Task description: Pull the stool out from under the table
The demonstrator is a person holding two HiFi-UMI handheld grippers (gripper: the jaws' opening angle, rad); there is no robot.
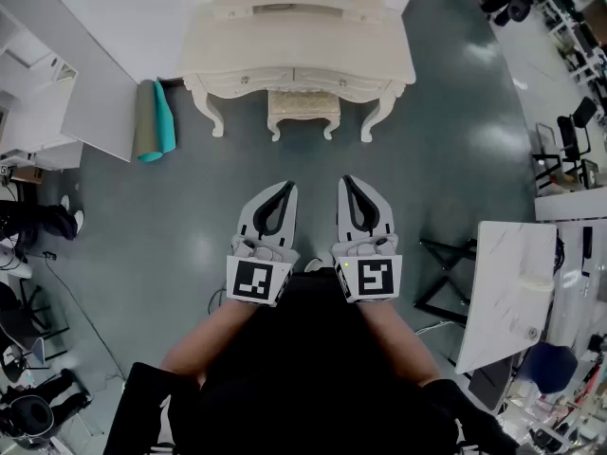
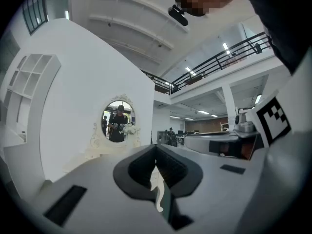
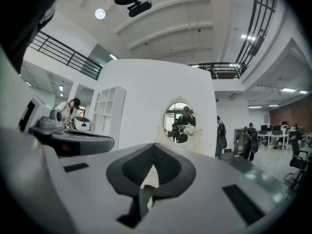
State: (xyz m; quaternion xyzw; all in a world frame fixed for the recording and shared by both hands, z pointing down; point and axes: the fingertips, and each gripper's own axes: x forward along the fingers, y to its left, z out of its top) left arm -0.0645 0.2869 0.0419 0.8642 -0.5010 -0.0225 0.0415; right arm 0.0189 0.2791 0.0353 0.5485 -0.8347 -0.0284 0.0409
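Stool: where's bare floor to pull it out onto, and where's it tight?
Open floor lies in front of the stool, back to the left gripper and right gripper, bordered by the rolled mats on the left and the white table on the right. Crowded at the stool itself, tucked between the legs of the dressing table.

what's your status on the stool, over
Left tool, right tool shut, empty. Cream cushioned stool with carved legs tucked under cream ornate dressing table, untouched, ahead of both tools. Rolled teal mat off left, out of the path.
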